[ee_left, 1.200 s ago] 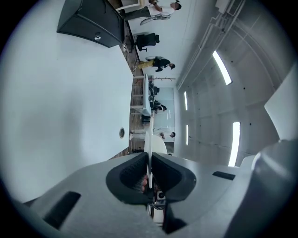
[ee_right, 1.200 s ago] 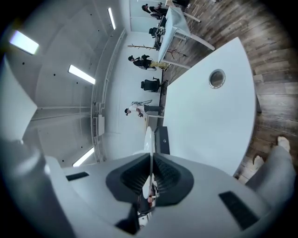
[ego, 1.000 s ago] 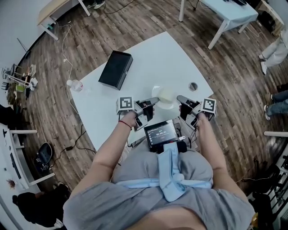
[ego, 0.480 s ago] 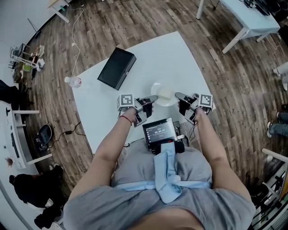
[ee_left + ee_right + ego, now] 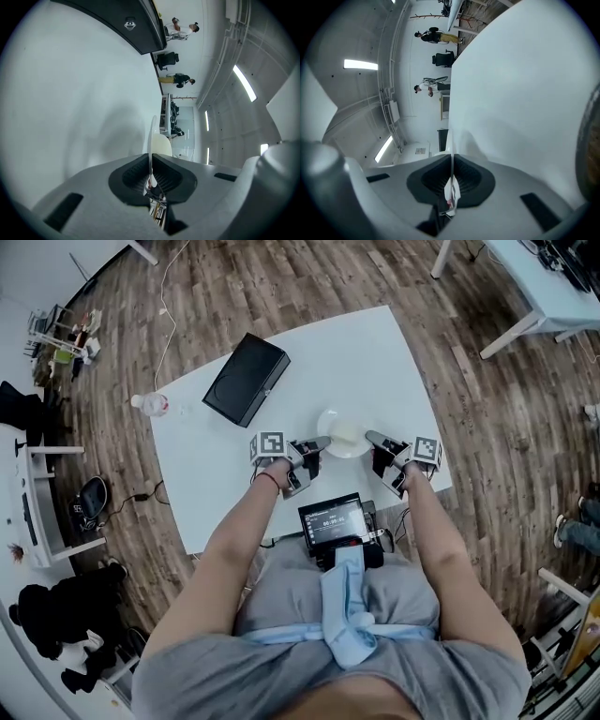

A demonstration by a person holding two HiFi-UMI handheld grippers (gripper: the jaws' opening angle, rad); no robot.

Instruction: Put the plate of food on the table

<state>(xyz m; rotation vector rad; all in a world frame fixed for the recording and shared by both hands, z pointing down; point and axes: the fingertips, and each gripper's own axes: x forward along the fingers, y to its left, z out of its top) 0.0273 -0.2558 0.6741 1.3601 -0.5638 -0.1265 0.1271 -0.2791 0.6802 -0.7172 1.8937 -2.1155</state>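
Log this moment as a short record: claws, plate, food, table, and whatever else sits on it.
left claw: shut on plate rim
right claw: shut on the plate's opposite rim
food: pale, on plate
plate position: over table, near edge; contact unclear
also on table: black box

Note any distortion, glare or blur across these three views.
Head view: heavy fisheye bends the floorboards; the pale plate nearly washes out against the white table. Left gripper view: black circular vignette, a ceiling light strip blown out. Right gripper view: same vignette, table a featureless white.
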